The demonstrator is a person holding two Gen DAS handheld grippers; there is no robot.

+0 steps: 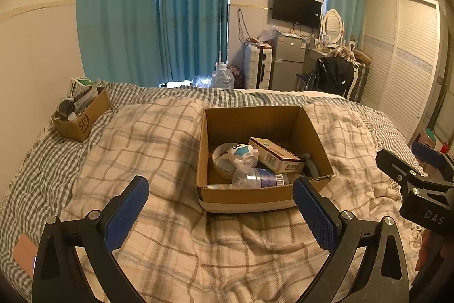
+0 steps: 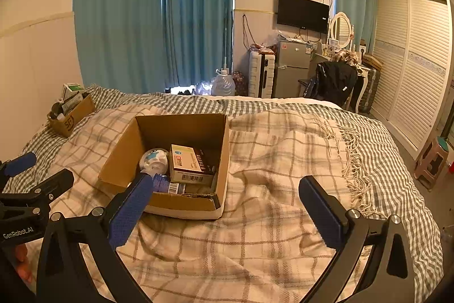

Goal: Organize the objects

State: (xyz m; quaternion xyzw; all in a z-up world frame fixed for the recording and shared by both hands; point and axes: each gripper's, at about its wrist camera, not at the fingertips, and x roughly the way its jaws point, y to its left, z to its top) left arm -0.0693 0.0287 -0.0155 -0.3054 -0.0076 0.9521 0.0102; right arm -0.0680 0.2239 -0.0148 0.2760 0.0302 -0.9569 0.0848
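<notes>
An open cardboard box sits on the plaid blanket in the middle of the bed. It holds a tan medicine carton, a white toy with a blue star, a tape roll and a clear bottle with a purple label. My left gripper is open and empty, just in front of the box. My right gripper is open and empty, to the right of the box; its left finger overlaps the box's front.
A smaller SF cardboard box full of items stands at the bed's far left by the wall. Beyond the bed are teal curtains, a water jug, a suitcase, a fridge and a wardrobe. A stool stands right of the bed.
</notes>
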